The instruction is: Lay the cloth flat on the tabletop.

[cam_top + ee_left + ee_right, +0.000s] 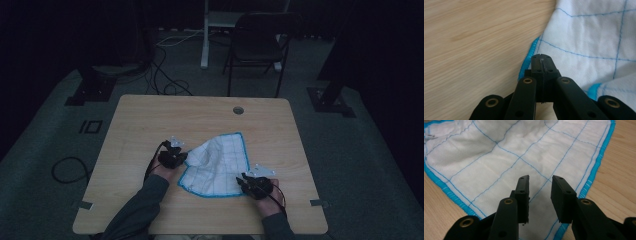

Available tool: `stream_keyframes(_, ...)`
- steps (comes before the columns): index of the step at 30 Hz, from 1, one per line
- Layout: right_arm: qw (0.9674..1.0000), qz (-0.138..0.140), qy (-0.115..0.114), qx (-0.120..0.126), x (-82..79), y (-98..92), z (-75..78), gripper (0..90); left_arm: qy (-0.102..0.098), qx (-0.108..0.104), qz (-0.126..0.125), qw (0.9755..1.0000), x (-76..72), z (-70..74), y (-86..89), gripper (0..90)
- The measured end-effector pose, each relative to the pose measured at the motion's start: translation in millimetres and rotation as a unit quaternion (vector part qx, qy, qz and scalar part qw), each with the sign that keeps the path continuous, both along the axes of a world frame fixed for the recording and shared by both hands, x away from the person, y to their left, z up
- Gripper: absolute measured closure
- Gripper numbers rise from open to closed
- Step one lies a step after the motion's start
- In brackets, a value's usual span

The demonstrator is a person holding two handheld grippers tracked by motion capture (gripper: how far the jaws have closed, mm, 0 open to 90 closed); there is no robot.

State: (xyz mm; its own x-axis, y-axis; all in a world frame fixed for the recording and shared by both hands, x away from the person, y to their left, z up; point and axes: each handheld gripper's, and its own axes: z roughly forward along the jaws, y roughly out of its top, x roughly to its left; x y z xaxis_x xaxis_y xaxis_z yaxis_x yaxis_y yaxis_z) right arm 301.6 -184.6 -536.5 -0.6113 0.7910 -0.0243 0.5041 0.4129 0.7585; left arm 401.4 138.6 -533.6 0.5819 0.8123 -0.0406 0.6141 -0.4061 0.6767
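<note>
My left gripper (pixel 541 60) has its jaws pressed fully together at the blue-hemmed edge of the cloth (pixel 594 37); whether a pinch of hem sits between the pads I cannot tell, since the tips meet right over the border. My right gripper (pixel 539 185) stands released, jaws apart with a gap between them, hovering above the near corner of the same cloth (pixel 506 152) and clamping nothing.

The cloth lies on the wooden table (pixel 150 120), a little right of centre and between my two hands, with its left part bunched up and folded over toward the left gripper while the rest lies flat.

To do this step well, I judge I should bring the right jaws down over the hem at the near corner, so that one pad goes under the edge and one over it, and close only once the border is truly between them. The left should hold steady so the fabric does not slide.

Counted: one cloth, white with a blue grid and blue border; two grippers; one table; one cable hole (pixel 238 110) at its far edge; one folding chair (pixel 257 42) beyond.
</note>
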Motion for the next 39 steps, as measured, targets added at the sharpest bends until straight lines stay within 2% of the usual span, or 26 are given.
stream_keyframes(7,1.0,-0.001,0.004,0.0,1.6,-0.7,-2.3,67.9,-0.001,0.003,0.009,1.0,3.0,0.3,7.1,90.0)
stream_keyframes(16,0.9999,-0.003,0.013,-0.005,3.7,-0.5,-6.0,68.2,0.003,-0.004,0.03,0.9995,11.5,0.3,17.8,90.0)
stream_keyframes(24,0.9999,-0.005,0.015,-0.002,4.2,-1.3,-7.1,68.5,0.001,0.0,0.064,0.998,20.4,0.8,25.9,89.6)
stream_keyframes(29,0.9999,-0.005,0.016,-0.001,4.1,-1.7,-7.1,68.4,0.006,0.002,0.091,0.9958,23.8,2.7,24.5,85.6)
stream_keyframes(32,0.9999,-0.008,0.009,-0.001,3.7,-1.7,-6.2,68.4,0.002,-0.004,0.077,0.997,17.8,8.2,17.0,81.5)
stream_keyframes(35,0.9999,-0.013,-0.003,0.007,5.9,-2.6,-3.0,68.8,-0.005,-0.023,0.056,0.9981,5.8,14.9,8.1,80.4)
stream_keyframes(37,0.9998,-0.016,-0.009,0.01,8.7,-2.1,-0.7,69.2,-0.007,-0.026,0.04,0.9988,-3.0,16.2,2.2,80.1)
stream_keyframes(39,0.9998,-0.016,-0.014,0.008,11.8,-0.6,0.3,69.6,0.0,-0.029,0.027,0.9992,-10.9,14.4,-2.0,80.1)
